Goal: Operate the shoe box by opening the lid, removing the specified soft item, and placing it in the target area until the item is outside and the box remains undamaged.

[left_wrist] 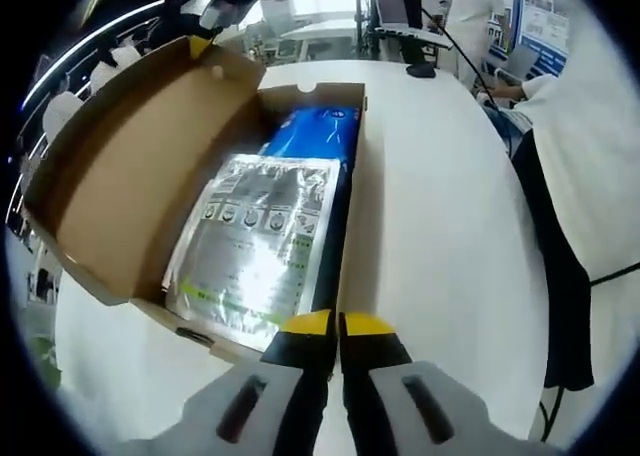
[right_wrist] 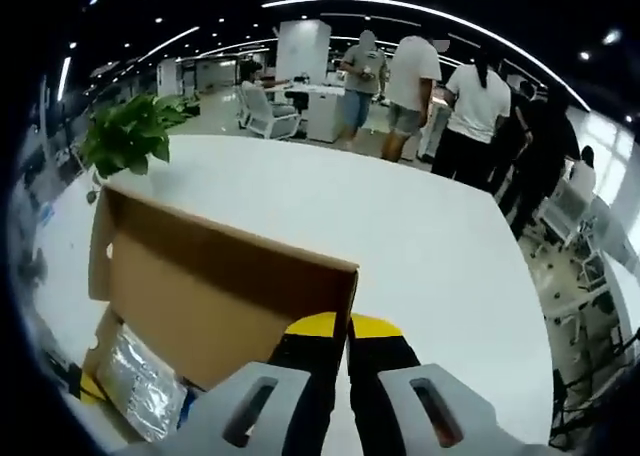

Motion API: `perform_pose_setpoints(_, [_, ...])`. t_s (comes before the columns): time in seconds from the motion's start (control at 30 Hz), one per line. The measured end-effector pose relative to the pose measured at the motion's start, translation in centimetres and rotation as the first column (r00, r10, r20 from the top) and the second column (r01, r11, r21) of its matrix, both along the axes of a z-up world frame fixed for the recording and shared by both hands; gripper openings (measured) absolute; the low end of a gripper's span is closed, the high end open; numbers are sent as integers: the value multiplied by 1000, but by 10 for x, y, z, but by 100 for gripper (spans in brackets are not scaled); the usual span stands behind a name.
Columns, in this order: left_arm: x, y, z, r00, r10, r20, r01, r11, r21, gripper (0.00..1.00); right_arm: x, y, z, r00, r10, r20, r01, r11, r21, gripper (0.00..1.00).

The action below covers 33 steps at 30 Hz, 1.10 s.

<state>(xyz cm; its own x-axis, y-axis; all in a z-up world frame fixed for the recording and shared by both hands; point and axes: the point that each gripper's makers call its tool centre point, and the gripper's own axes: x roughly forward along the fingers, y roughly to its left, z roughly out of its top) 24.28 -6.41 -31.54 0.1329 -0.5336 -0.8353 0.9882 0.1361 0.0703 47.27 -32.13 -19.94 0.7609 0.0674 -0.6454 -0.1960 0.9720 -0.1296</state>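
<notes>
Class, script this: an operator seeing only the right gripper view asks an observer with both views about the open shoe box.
Operator: Is anything in there besides the silver pouch?
Observer: Yes, a blue pouch shows past the far end of the silver pouch.
Operator: Where are the left tongs?
Observer: The left tongs are shut, at the near wall of the shoe box.

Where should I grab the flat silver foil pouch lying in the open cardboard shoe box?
Probably the silver foil pouch's near short edge, just beyond the shut left gripper. It lies flat atop a blue pack, so come from above over the cardboard shoe box's low front wall, away from the raised lid, and pinch that edge.
</notes>
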Motion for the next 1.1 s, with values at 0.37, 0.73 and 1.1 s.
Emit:
perform_pose_setpoints(0.37, [2, 0, 0, 1000, 4, 3, -4, 1000, -6, 0, 12, -1, -13, 999, 15, -42, -15, 1000, -2, 0])
perform_pose_setpoints(0.73, [3, -1, -1, 1000, 5, 3, -5, 1000, -9, 0, 20, 0, -27, 995, 61, -82, -67, 995, -74, 0])
perform_pose_setpoints(1.1, [5, 0, 1, 1000, 4, 9, -4, 1000, -13, 0, 24, 6, -40, 990, 39, -132, -50, 996, -78, 0])
